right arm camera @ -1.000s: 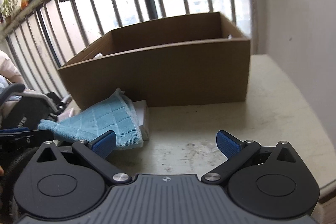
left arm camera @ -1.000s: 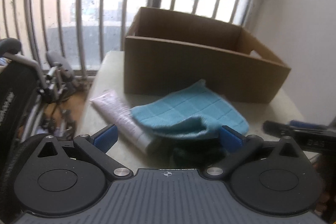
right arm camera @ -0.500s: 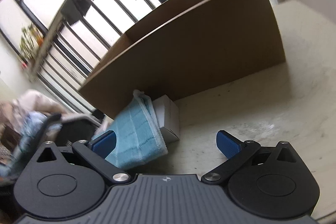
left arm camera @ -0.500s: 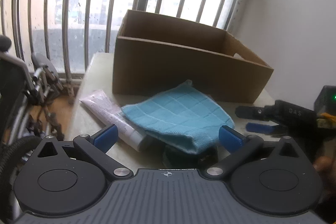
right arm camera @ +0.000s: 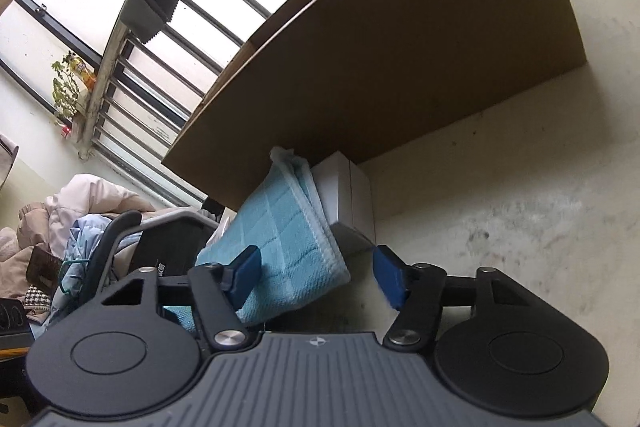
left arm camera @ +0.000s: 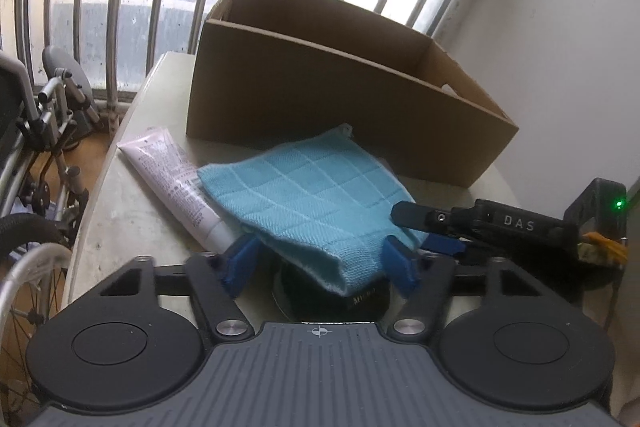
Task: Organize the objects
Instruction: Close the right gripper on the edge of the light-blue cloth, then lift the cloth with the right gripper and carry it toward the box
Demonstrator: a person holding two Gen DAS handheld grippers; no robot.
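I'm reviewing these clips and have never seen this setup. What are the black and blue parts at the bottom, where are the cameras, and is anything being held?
Each picture comes from a fisheye camera mounted on a hand-held two-finger gripper; the black discs and blue pads are its own fingers. The left gripper and right gripper are both open, holding nothing. On the table lie a blue cloth, a pink tube, a white box and a dark jar under the cloth. Behind stands an open cardboard box. The right gripper also shows in the left view, beside the cloth.

Both wrist fisheyes sat low and close over the table, facing the cardboard box [left arm camera: 344,99] [right arm camera: 400,67]; both shared the blue cloth [left arm camera: 308,203] [right arm camera: 280,251].
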